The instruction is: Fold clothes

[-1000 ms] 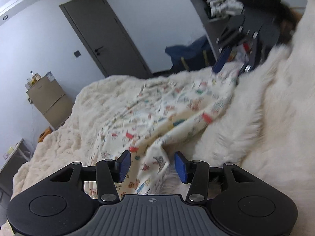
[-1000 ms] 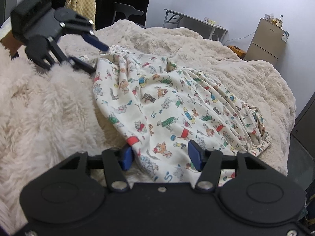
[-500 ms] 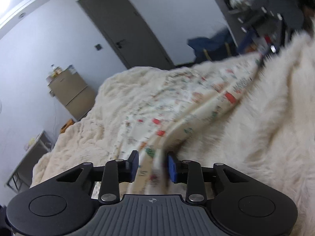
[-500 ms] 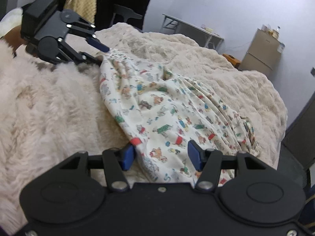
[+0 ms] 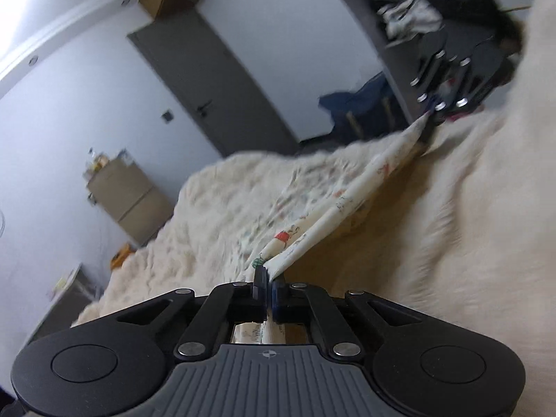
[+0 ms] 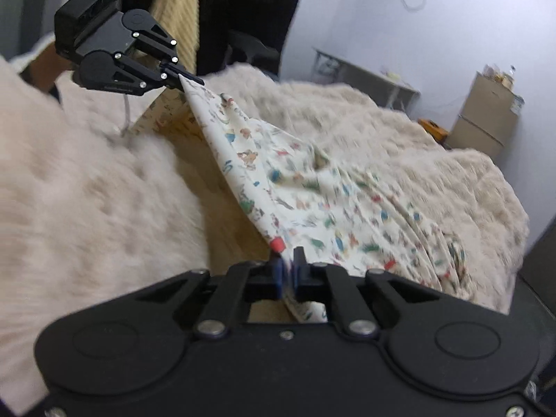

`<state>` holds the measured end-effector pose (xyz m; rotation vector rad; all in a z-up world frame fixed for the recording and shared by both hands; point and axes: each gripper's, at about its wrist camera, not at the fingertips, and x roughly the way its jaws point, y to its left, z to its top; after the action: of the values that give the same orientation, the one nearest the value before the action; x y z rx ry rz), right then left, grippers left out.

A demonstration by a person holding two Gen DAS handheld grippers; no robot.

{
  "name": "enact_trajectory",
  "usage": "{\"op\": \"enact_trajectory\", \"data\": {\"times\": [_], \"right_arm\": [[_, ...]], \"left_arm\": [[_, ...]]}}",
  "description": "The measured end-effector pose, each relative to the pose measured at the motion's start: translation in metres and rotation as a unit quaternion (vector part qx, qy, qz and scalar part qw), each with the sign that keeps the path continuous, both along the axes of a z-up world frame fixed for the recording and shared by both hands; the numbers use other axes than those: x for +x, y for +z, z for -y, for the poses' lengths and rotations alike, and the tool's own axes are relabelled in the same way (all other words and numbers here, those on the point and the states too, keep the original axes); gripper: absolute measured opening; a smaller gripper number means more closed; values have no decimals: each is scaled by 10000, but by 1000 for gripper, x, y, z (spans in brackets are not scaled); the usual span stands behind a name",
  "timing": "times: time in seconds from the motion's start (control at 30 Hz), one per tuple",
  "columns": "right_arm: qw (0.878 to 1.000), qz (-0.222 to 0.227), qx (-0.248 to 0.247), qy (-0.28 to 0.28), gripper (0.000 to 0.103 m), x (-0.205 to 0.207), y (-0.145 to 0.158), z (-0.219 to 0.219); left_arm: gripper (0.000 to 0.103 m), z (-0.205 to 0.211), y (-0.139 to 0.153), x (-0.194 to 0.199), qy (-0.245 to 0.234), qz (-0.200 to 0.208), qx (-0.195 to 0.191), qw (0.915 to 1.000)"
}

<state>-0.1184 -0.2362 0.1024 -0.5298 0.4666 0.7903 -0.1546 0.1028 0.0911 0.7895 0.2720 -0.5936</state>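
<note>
A cream garment [image 6: 312, 194] printed with small coloured animals lies on a fluffy cream bed blanket [image 6: 87, 201]. My left gripper [image 5: 267, 279] is shut on one edge of it. My right gripper [image 6: 287, 267] is shut on the other end of that edge. The edge is lifted and stretched taut between them above the blanket, in both views [image 5: 330, 219]. The rest of the garment trails on the bed. Each gripper shows in the other's view: the right one in the left wrist view [image 5: 431, 109], the left one in the right wrist view [image 6: 189, 80].
A grey door [image 5: 208, 83] and a small beige fridge [image 5: 128, 194] stand by the far wall. A grey table [image 6: 365, 76] and cardboard boxes [image 6: 486, 114] stand beyond the bed. Dark clothes [image 6: 243, 10] hang behind the left gripper. A shelf with clutter [image 5: 406, 17] is at right.
Both grippers closed from open onto the garment's edge and lifted it off the blanket, pulling it taut between them. Both views are blurred by motion.
</note>
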Motion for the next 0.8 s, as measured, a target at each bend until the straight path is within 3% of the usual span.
{"op": "enact_trajectory", "data": {"times": [0.03,0.1,0.13,0.2,0.23,0.27,0.33,0.37,0.43,0.5,0.53,0.57,0.63,0.73,0.8], "right_arm": [[9997,-49,-128,178,4,-5,0,1],[9969,-247,-567,494,7,-14,-10,-1],[9948,-369,-746,584,10,-15,-16,-3],[9925,-359,-907,738,15,-19,-23,-4],[9930,-313,-862,747,17,-19,-22,-2],[9933,-319,-817,751,22,-19,-21,-1],[9955,-329,-524,724,38,-16,-12,8],[9962,-333,-371,708,49,-15,-7,13],[9976,-331,201,567,55,-12,5,24],[9961,-461,651,388,60,-2,11,30],[9948,-536,821,270,60,3,13,33],[9931,-612,991,149,60,9,14,35],[9878,-918,1220,-300,60,28,10,37],[9840,-1163,1196,-626,59,46,-2,36],[9830,-1217,1199,-670,59,51,-7,34]], "left_arm": [[8,1,-2,-5,-80,-59,80,9999],[38,6,-19,-18,-227,-270,297,9989],[59,4,-25,-21,-205,-290,357,9987],[60,-14,-33,-23,-51,-372,284,9989],[61,-28,-33,-22,58,-436,103,9990],[67,-54,-25,-21,289,-530,-389,9974],[80,-110,-12,-21,890,-487,-1373,9853],[87,-138,-8,-20,1234,-446,-1816,9746],[91,-187,-6,-15,1999,-566,-2545,9445],[91,-250,-20,0,3188,-841,-3254,8862],[91,-266,-28,7,3499,-970,-3397,8676],[90,-294,-47,20,3984,-1290,-3646,8317],[88,-325,-80,38,4341,-1745,-3868,7946],[79,-359,-144,82,4348,-2694,-4154,7522],[77,-364,-159,104,4193,-2962,-4321,7414]]}}
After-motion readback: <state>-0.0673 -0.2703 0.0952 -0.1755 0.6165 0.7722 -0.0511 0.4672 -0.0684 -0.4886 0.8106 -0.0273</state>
